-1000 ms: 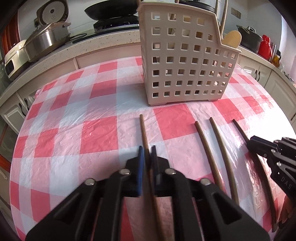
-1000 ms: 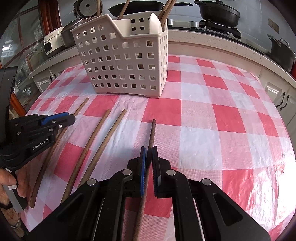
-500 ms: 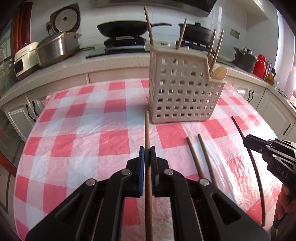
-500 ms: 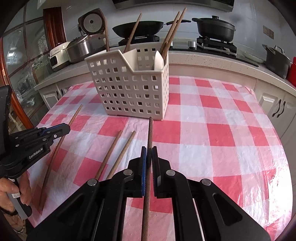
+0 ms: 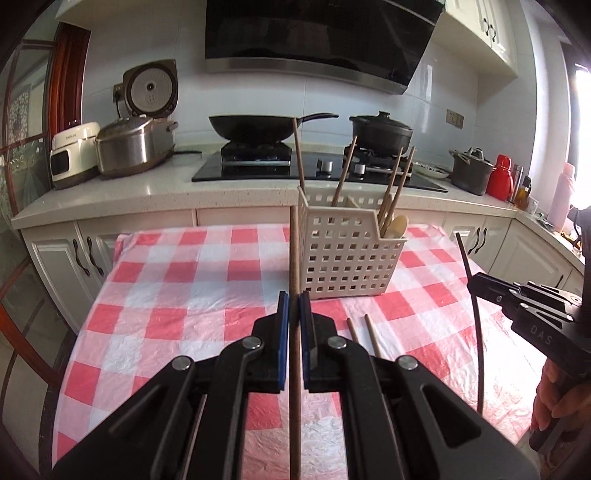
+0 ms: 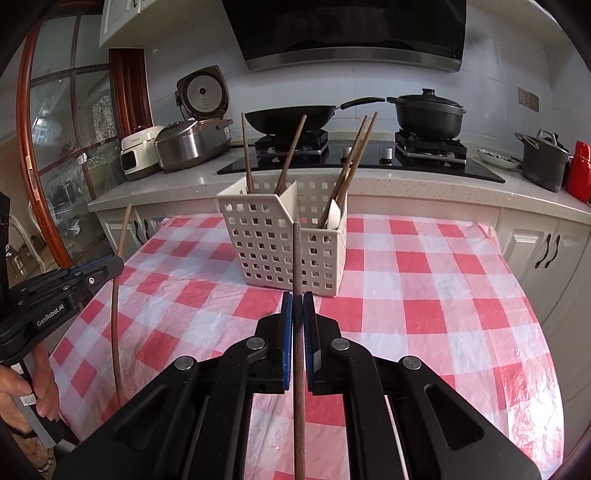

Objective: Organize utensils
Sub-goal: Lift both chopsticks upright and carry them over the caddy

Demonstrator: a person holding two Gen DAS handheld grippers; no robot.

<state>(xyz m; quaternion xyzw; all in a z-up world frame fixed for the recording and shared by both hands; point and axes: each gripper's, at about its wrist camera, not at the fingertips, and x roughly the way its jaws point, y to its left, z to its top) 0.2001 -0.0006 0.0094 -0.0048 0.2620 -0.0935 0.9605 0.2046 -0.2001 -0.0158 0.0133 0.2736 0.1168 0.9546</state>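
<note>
Your left hand-held gripper (image 5: 294, 308) is closed tight on a long brown wooden chopstick (image 5: 294, 254), pinched between its blue-lined jaws. A second ago that stick lay flat on the red-and-white checked plastic cloth covering the worktop (image 5: 192, 295); now it is lifted clear and points up and forward, its tip level with the rim of the cream perforated plastic utensil basket (image 5: 351, 254).

Your right hand-held gripper (image 6: 297, 308) is likewise clamped on a second, darker brown chopstick (image 6: 297, 266), also raised off the cloth since the earlier frames, its tip crossing in front of the basket's near wall.

Both grippers sit higher and tilt more level than before, so the black range hood (image 5: 314, 33) and the stove with a black wok (image 5: 251, 127) now show.

The basket stands upright on the cloth ahead of both grippers, with several chopsticks and a pale wooden spoon (image 5: 398, 226) leaning inside its compartments. A pair of brown chopsticks (image 5: 364, 332) lies on the cloth between the grippers, unmoved.
</note>
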